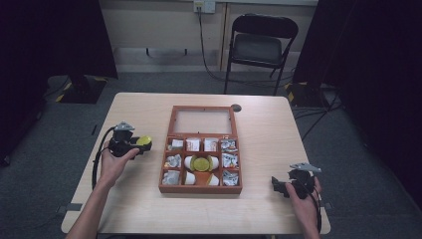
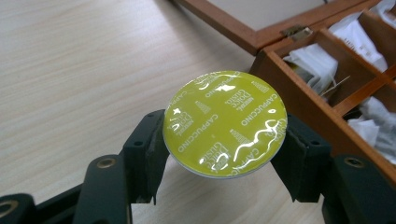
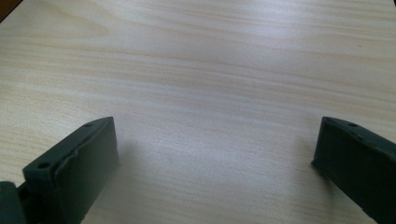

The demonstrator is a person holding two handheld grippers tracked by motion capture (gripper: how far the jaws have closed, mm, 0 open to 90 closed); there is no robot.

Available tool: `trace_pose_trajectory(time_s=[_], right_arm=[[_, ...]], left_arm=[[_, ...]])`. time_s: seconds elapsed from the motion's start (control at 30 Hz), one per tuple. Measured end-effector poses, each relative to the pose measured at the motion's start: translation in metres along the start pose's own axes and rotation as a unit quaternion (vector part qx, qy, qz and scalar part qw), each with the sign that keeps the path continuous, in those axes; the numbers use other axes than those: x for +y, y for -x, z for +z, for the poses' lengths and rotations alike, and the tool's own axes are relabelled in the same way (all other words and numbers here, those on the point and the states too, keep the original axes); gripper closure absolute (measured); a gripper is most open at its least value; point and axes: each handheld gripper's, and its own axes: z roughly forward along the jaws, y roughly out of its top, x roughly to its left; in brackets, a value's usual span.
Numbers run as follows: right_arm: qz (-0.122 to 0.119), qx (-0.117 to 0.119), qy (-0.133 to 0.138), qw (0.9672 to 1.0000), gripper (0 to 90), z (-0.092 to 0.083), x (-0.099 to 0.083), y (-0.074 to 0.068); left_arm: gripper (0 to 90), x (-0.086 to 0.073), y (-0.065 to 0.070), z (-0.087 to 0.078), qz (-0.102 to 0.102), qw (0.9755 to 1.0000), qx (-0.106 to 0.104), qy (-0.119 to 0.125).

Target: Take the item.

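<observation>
While the left claw (image 2: 225,154) grips the yellow capsule (image 2: 225,123) by its rim over the bench (image 1: 139,107), the wooden box (image 1: 200,188) lies just to its right; the right claw (image 1: 282,185) gapes empty, well apart.

We see a dim high view, its corners falling to black past twelve o'clock, while the table (image 1: 149,204) stays evenly lit. Close up, overhead glare streaks the capsule's foil lid (image 2: 225,123); near jaws blur softly at six o'clock.
</observation>
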Motion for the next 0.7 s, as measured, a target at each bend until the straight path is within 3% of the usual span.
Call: trace_pose_trajectory(time_s=[0.7], right_arm=[[0.0, 0.0, -0.001, 1.0, 0.0, 0.0, 0.0, 0.0]], left_arm=[[40.1, -0.013, -0.004, 0.023, -0.001, 0.9985, -0.002, -0.056]])
